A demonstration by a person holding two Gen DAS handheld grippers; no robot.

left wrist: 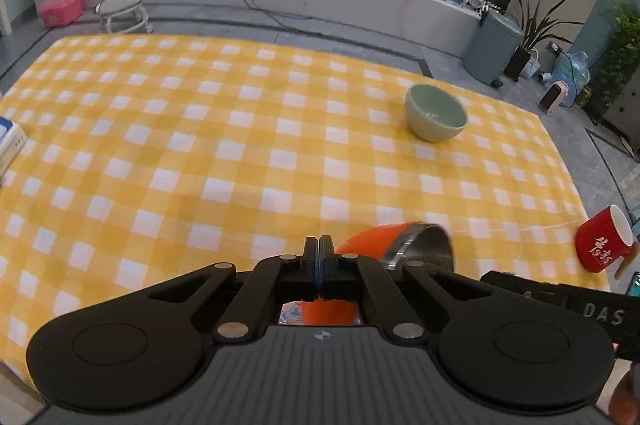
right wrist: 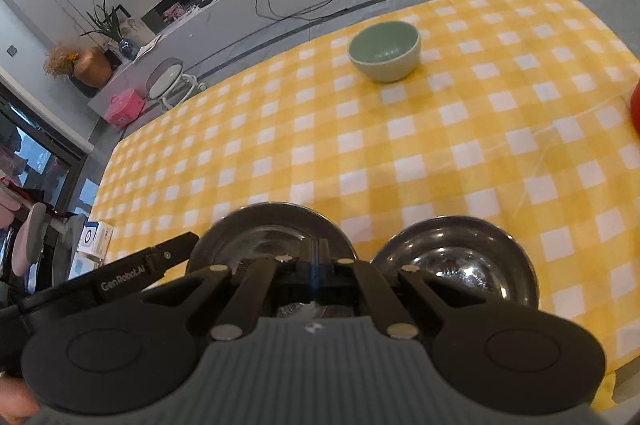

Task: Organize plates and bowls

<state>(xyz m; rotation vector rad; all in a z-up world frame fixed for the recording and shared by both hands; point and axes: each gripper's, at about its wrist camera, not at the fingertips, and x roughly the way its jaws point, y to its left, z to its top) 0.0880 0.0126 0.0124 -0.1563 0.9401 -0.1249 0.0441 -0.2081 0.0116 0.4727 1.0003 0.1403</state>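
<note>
Left gripper (left wrist: 319,245): jaws pressed fully together at bottom centre of the left wrist view. An orange bowl with a steel lining (left wrist: 400,245) sits tilted just right of the fingertips; whether the pads pinch its rim or are merely shut beside it, you cannot tell.

Right gripper (right wrist: 319,251): jaws closed tight, low centre of the right wrist view, over the near rim of a steel bowl (right wrist: 260,229). The grip itself is hidden under the linkage. A second steel bowl (right wrist: 460,257) sits just beside it, lower right.

Green bowl (right wrist: 385,51) stands alone and upright in the upper middle, well apart from the others on the checked cloth (right wrist: 480,145).

Red mug (left wrist: 600,245) stands at the right edge.

Advice: nest the steel pair first. If you do hold a rim, lift level, keep the wrist steady, and lower it centred. Thin rims slip; avoid swinging.
</note>
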